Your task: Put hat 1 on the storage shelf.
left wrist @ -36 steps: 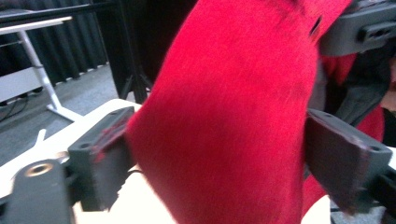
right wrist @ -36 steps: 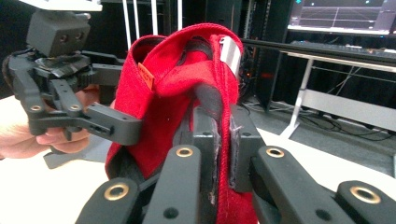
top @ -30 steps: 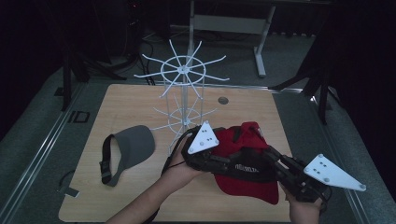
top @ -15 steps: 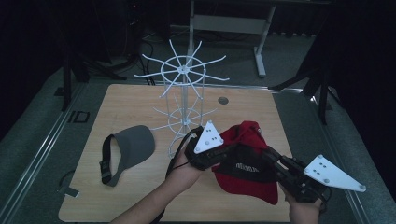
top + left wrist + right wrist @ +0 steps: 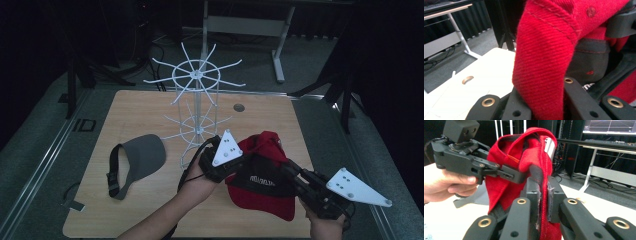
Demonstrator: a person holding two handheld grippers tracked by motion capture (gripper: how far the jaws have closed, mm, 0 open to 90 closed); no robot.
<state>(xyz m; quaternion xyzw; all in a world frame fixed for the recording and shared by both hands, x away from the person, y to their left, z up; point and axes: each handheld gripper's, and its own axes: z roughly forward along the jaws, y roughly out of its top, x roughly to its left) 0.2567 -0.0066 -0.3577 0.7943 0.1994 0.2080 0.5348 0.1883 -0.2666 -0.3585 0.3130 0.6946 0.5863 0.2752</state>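
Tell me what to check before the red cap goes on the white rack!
1. Left gripper shut on the red cap: ok; its jaws have just closed on the fabric.
2. Right gripper shut on the cap's edge: ok.
3. Cap lifted off the table: cannot tell.
4. White rack upright with free prongs: ok.
5. Grey visor lying apart from the cap: ok.
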